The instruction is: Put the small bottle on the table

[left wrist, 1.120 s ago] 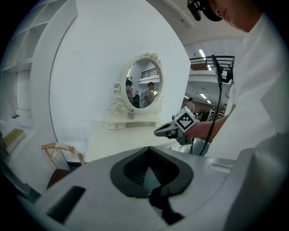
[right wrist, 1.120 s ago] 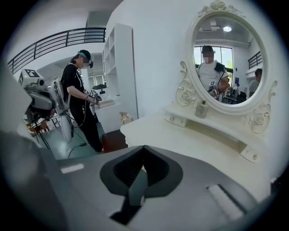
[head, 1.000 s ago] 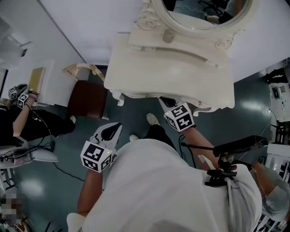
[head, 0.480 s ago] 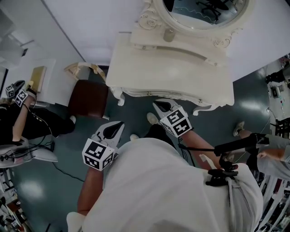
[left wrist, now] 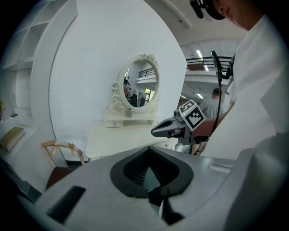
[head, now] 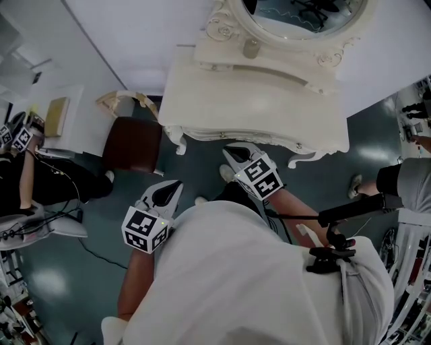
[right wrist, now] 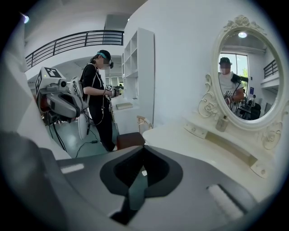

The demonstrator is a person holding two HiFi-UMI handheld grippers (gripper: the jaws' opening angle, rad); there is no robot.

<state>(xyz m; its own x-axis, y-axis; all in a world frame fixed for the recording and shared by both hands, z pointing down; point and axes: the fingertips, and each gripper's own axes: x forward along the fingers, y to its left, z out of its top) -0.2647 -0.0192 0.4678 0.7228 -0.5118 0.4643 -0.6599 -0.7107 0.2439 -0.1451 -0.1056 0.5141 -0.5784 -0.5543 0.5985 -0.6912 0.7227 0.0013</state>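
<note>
A: Left gripper?
B: left gripper (head: 172, 186) has its jaws pressed together with nothing between them. It's near left, over the dark floor, tips pointing at the far side.

A: Right one?
B: right gripper (head: 233, 152) is also fully closed and empty. Its tips are just beside the near edge of the white dressing table (head: 222, 101). I can't tell if they touch it.

A: Where's the task thing?
B: small bottle (head: 250, 48) stands upright on the raised ledge at the far side of the dressing table. It's right under the oval mirror (head: 303, 17), toward the ledge's left part, and well apart from both grippers.

A: Anything else nearby?
B: dark red stool (head: 131, 147) sits on the floor, left of the dressing table and close to its left corner. A person in black (head: 50, 183) is at the far left edge, also wearing marker cubes. The right gripper view shows them standing by white shelving.

A: Grippers relative to each other?
B: Apart. The left is nearer, and the right is farther and to the right.
</note>
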